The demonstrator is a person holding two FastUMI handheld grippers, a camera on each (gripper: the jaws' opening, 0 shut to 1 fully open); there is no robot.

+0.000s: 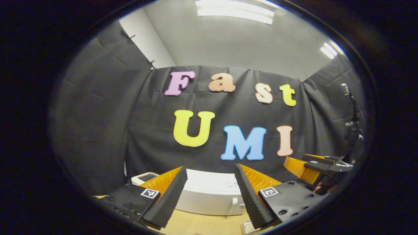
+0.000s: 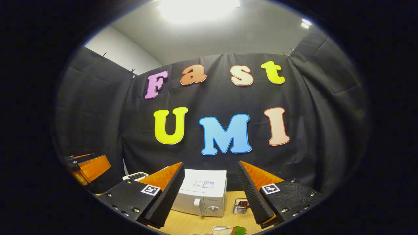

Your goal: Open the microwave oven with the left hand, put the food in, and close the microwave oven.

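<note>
Microwave oven (image 2: 202, 192) sits door shut at lower centre of the right gripper view, food (image 2: 228, 231) at the bottom edge, while left gripper (image 1: 210, 195) and right gripper (image 2: 210, 192) hang spread, grasping nothing.
</note>
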